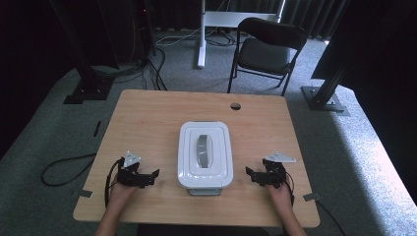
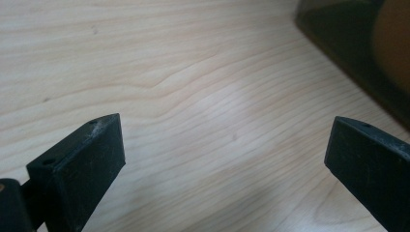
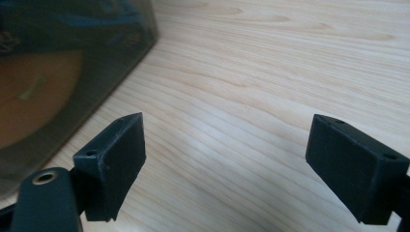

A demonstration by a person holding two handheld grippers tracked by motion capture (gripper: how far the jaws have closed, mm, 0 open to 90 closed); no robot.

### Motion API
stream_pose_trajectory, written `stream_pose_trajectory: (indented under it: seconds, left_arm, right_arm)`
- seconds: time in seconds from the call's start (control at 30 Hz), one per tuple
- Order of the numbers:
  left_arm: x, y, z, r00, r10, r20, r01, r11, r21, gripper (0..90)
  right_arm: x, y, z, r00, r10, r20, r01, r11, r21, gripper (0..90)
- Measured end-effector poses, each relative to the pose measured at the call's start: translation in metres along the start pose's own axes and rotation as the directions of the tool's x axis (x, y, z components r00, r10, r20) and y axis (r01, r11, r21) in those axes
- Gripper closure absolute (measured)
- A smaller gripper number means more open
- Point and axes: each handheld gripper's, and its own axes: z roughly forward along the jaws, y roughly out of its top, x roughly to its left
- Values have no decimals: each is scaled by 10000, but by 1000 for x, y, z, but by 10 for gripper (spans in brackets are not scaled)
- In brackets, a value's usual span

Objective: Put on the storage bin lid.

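High view, item list: white lidded container (image 1: 205,155) with grey handle stood at tabletop (image 1: 147,118) centre. Left claw (image 1: 153,175) lay at eight o'clock of the container, near it but apart, jaws spread and holding nothing. Right claw (image 1: 250,173) lay at four o'clock, likewise spread and holding nothing. Left gripper view: left claw (image 2: 222,159) over bare wood. Right gripper view: right claw (image 3: 225,159) beside the container's translucent wall (image 3: 72,63), not touching.
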Motion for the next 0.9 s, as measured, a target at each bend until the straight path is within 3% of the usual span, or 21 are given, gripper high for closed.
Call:
stream_pose_trajectory:
  seconds: [0.5,0.6,0.9]
  left_arm:
    - [19,-15,-15,9953,-473,-840,483,9988,96,12]
    - [24,-19,-19,9928,-581,-1048,594,9982,94,12]
    - [39,-29,-32,9808,-1114,-1600,1138,9935,61,12]
  right_arm:
    - [-22,-15,-21,9905,681,1191,-649,9974,-308,135]
    - [-27,-19,-25,9857,718,1524,-673,9972,-340,132]
    - [-41,-27,-37,9760,1186,1828,-1116,9926,-483,132]
